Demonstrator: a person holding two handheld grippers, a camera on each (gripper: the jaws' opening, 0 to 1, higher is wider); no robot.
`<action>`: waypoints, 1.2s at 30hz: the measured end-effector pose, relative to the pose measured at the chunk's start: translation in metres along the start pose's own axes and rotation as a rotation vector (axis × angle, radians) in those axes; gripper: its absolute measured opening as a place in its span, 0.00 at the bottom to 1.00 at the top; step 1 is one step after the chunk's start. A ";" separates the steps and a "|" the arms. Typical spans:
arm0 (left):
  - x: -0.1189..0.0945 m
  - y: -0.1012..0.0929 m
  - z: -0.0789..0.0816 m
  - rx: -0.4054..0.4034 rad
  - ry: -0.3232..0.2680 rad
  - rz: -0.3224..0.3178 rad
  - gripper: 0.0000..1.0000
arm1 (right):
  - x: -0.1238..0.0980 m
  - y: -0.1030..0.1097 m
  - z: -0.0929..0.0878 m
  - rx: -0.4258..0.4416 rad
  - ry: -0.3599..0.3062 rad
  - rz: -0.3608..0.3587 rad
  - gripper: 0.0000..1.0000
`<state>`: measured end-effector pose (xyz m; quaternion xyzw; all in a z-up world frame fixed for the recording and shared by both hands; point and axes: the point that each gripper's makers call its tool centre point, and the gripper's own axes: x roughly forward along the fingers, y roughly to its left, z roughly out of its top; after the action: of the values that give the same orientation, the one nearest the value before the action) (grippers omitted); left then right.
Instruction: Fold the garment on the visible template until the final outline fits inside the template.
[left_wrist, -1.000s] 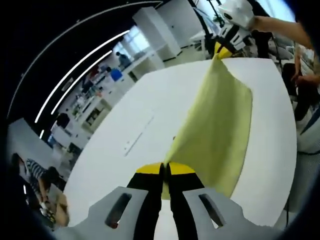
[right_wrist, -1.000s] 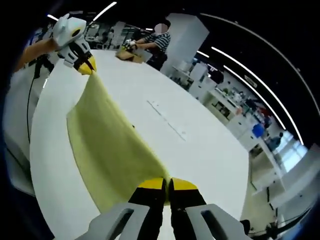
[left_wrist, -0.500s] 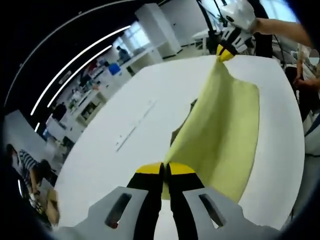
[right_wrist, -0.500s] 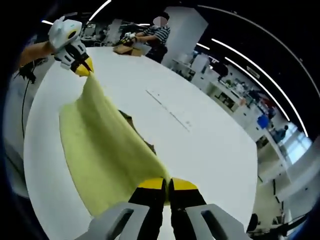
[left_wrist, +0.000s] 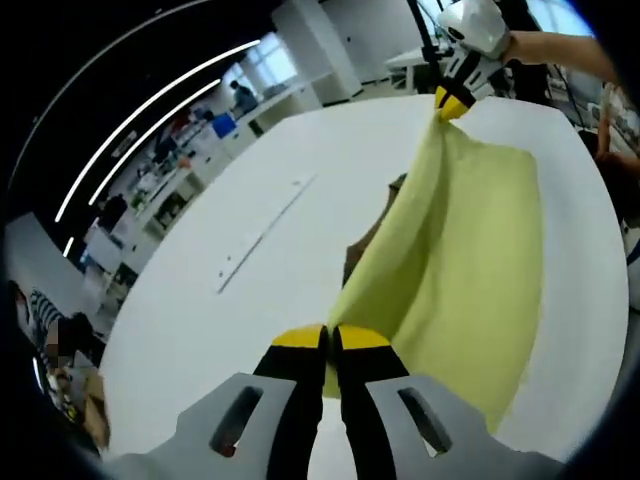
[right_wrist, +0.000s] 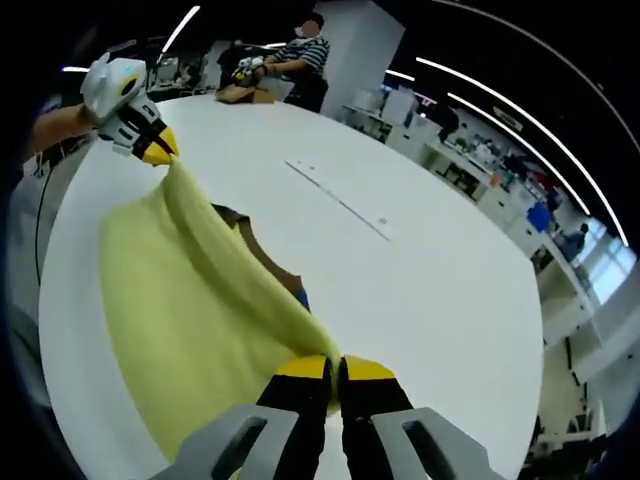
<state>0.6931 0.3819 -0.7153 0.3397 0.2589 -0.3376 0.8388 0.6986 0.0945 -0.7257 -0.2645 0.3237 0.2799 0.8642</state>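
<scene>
Garment (left_wrist: 470, 250): a pale yellow cloth, hangs stretched in the air between the two grippers, above a white table (left_wrist: 250, 200). The left gripper (left_wrist: 330, 345) has its jaws clenched on one corner of the cloth, and the right gripper (right_wrist: 335, 372) has its jaws clenched on the other. Each gripper also shows at the far end of the other's view, pinching its corner. The lower edge of the cloth sags toward the tabletop. A dark brown patch (right_wrist: 262, 255), perhaps the template, peeks out beneath the raised cloth; I cannot tell its outline. Judging by this, folding is in progress: the cloth is lifted but not laid down, and no finished folded outline is visible.
</scene>
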 end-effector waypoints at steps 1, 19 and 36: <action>0.004 0.001 -0.003 -0.013 0.001 0.005 0.01 | 0.003 0.000 -0.002 -0.002 0.005 0.007 0.00; 0.044 0.003 -0.033 -0.097 0.048 -0.007 0.02 | 0.039 0.004 -0.025 -0.022 0.073 0.056 0.00; 0.044 -0.001 -0.039 -0.072 0.047 -0.036 0.09 | 0.040 0.005 -0.024 -0.099 0.066 0.078 0.15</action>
<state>0.7127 0.3937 -0.7700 0.3123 0.2965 -0.3349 0.8381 0.7113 0.0954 -0.7709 -0.3034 0.3479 0.3202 0.8273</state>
